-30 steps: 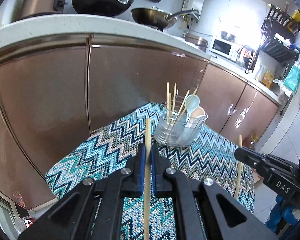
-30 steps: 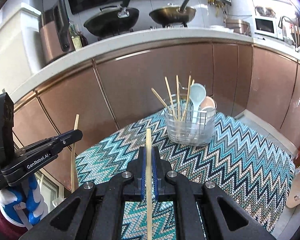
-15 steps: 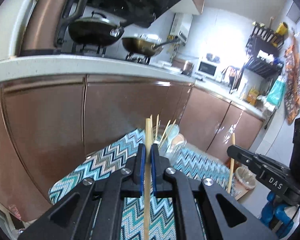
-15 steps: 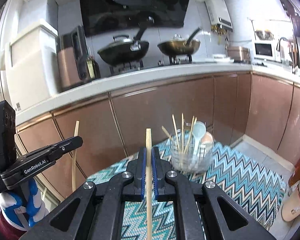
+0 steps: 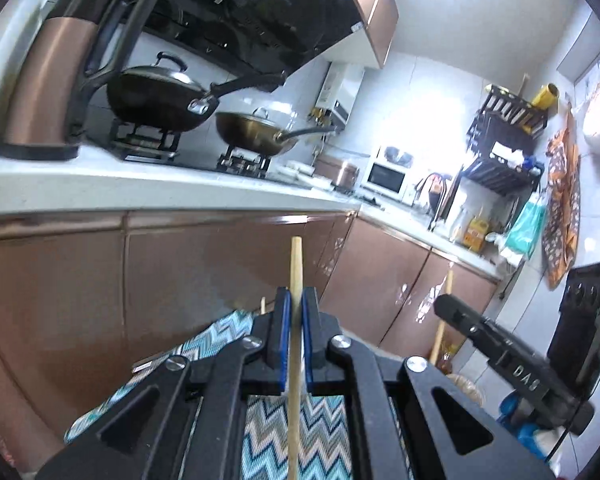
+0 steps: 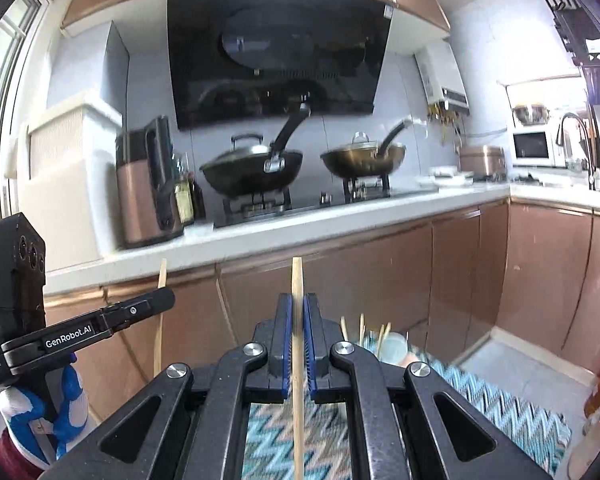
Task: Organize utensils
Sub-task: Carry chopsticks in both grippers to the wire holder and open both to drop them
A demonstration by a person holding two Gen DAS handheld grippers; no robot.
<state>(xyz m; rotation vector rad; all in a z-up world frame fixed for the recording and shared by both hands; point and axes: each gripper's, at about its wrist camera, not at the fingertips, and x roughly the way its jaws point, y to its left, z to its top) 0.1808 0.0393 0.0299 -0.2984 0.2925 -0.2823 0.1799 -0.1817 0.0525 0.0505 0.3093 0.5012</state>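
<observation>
As both jaws pinch, each chopstick point(image 5: 295, 280) stands upright between them.

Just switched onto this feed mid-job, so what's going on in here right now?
A person holds a gripper in each hand, each clamped on one wooden chopstick. The left gripper pinches its chopstick upright, and the right gripper does the same with its chopstick. Both are above the zigzag cloth, facing the kitchen counter. The utensil holder, with chopsticks and a spoon, sits low and ahead of the right gripper; neither chopstick is in it yet.
</observation>
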